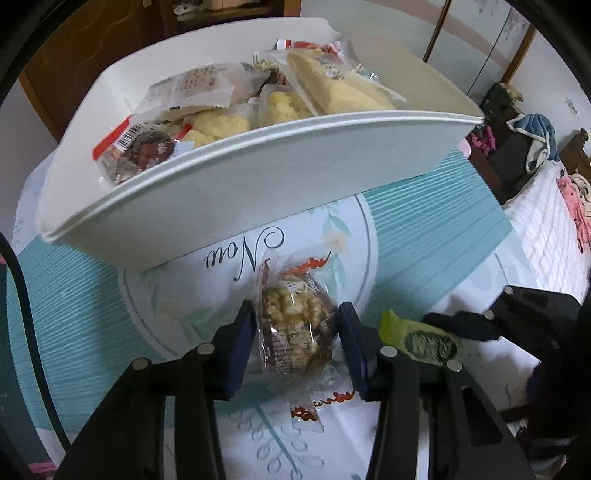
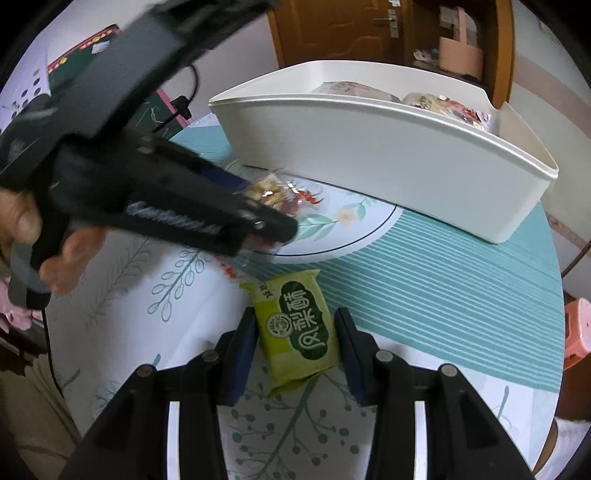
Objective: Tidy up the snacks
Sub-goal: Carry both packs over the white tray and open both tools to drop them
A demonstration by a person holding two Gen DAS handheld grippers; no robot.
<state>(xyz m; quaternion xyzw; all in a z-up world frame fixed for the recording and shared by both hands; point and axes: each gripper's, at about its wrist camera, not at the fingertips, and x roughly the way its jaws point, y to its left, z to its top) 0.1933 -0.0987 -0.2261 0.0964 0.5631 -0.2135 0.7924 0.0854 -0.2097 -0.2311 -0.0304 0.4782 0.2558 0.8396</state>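
Left gripper (image 1: 295,328): pads pressed on clear-wrapped nut cake (image 1: 293,325).
Right gripper (image 2: 295,339): narrow, flanking green snack packet (image 2: 299,336); contact cannot be told.

Teal striped tablecloth (image 1: 424,236) with floral print, wooden door (image 2: 332,29), orange stool (image 2: 578,332), bed (image 1: 546,236) strewn with clothes

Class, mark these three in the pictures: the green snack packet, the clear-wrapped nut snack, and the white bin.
green snack packet (image 2: 299,332), right wrist view, on its printed front.
clear-wrapped nut snack (image 1: 293,328), left wrist view, on the cake inside.
white bin (image 1: 258,184), left wrist view, on its near wall.
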